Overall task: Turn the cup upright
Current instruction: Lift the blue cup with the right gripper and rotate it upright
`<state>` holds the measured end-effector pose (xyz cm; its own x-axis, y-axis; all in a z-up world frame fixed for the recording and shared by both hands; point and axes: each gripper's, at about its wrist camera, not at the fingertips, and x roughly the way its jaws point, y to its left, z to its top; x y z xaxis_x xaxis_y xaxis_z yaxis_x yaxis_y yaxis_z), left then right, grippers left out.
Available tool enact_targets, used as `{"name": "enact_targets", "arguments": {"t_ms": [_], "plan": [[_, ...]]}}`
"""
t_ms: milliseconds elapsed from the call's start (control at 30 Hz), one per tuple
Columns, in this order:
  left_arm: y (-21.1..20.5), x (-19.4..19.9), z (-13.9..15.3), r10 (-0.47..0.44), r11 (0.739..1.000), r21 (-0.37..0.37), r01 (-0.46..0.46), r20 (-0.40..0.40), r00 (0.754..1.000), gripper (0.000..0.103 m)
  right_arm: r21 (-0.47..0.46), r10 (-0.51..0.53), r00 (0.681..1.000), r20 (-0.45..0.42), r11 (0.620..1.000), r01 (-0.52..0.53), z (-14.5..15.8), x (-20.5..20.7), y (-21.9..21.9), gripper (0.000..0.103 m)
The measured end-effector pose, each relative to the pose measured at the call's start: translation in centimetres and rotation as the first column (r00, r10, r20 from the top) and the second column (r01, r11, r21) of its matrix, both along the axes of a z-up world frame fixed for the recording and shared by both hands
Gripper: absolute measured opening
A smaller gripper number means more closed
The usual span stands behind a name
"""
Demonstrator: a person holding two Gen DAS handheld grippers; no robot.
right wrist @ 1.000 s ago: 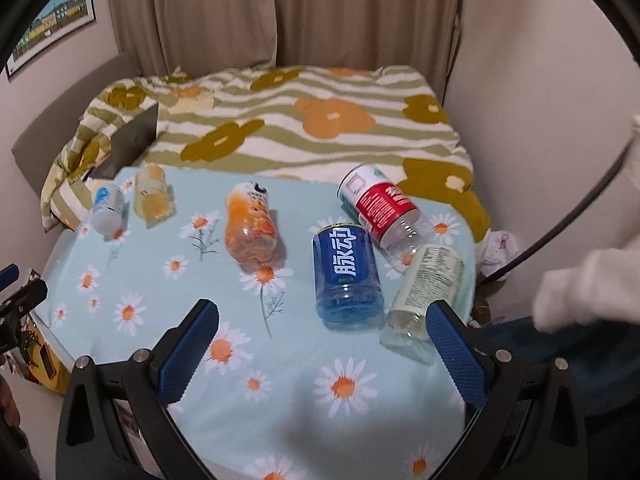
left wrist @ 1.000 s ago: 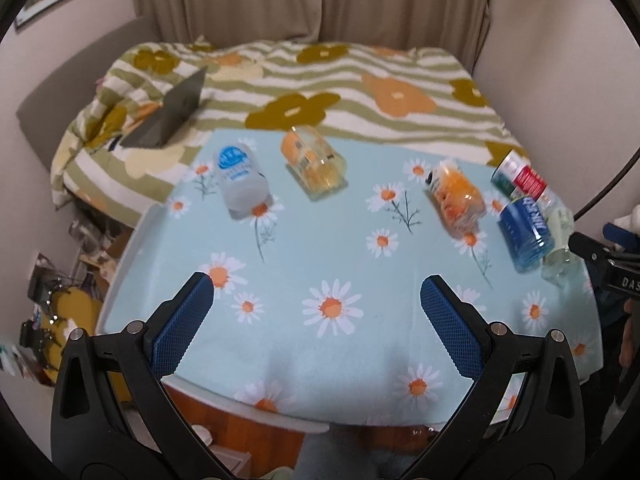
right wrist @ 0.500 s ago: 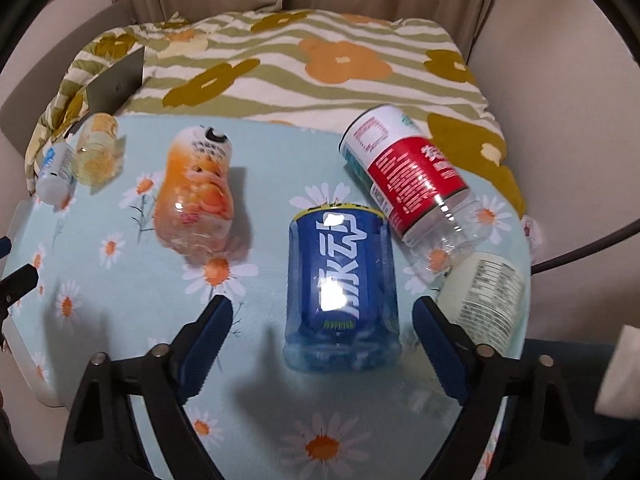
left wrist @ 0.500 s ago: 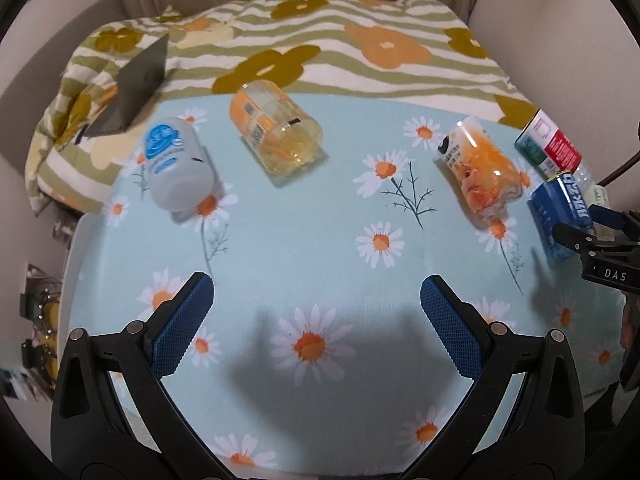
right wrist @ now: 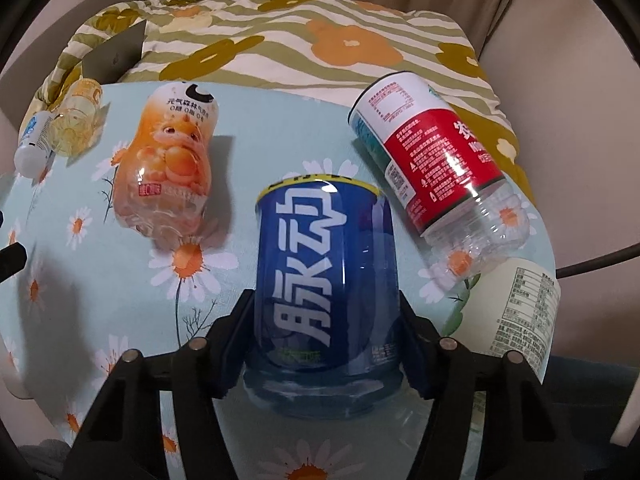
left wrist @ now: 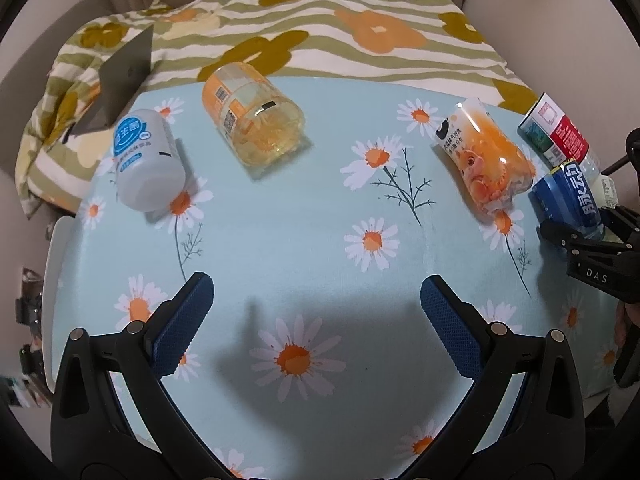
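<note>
Right gripper [right wrist: 326,320] clenched the blue cup [right wrist: 326,280] lying on its side, long axis running away from it; left gripper [left wrist: 316,308] hung released, well apart.

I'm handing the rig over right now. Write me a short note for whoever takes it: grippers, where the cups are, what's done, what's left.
Right gripper: fingers on both sides of the blue cup, which lies on its side on the daisy tablecloth; grip looks closed, not lifted.
Left gripper: open, empty, above bare cloth.
Also lying down: orange cup, red-label cup, yellow cup, white cup, pale cup.
Done: none upright.
Left: stand the blue cup up; probably the others too.
</note>
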<state>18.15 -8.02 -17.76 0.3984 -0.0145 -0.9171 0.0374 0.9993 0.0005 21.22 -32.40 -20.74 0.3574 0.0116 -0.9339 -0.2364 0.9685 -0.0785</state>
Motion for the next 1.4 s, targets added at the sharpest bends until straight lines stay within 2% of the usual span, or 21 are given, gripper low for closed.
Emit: {"name": "enact_targets", "arguments": {"t_ms": [300, 633, 867, 1133, 1267, 1400], "plan": [[0.3, -1.7, 1.1, 0.029, 1.000, -0.005, -0.029, 0.036, 0.999, 0.103, 0.038, 0.007, 0.999, 0.036, 0.999, -0.008, 1.5, -0.7, 0.1, 0.060], [2.6, -5.7, 5.8, 0.111, 0.994, -0.008, -0.111, 0.136, 0.984, 0.103, 0.103, 0.024, 0.992, 0.126, 0.994, -0.038, 7.0, -4.0, 1.6, 0.060], [5.7, -8.1, 7.3, 0.124, 0.992, -0.005, -0.125, 0.150, 0.981, 0.103, 0.170, 0.012, 0.991, 0.136, 0.985, -0.035, 9.5, -7.4, 4.8, 0.060], [9.3, -8.6, 7.0, 0.046, 0.999, -0.009, -0.045, 0.126, 0.991, 0.103, 0.259, -0.089, 0.992, 0.089, 0.964, 0.063, 8.9, -10.4, 10.0, 0.060], [10.6, -8.4, 5.8, -0.008, 1.000, 0.011, 0.007, 0.102, 0.995, 0.103, 0.279, -0.161, 0.984, 0.070, 0.951, 0.136, 7.2, -11.2, 12.2, 0.060], [12.3, -8.1, 4.1, -0.024, 1.000, -0.013, 0.025, 0.067, 0.997, 0.103, 0.289, -0.217, 0.975, 0.046, 0.937, 0.195, 4.7, -11.3, 13.7, 0.060]]}}
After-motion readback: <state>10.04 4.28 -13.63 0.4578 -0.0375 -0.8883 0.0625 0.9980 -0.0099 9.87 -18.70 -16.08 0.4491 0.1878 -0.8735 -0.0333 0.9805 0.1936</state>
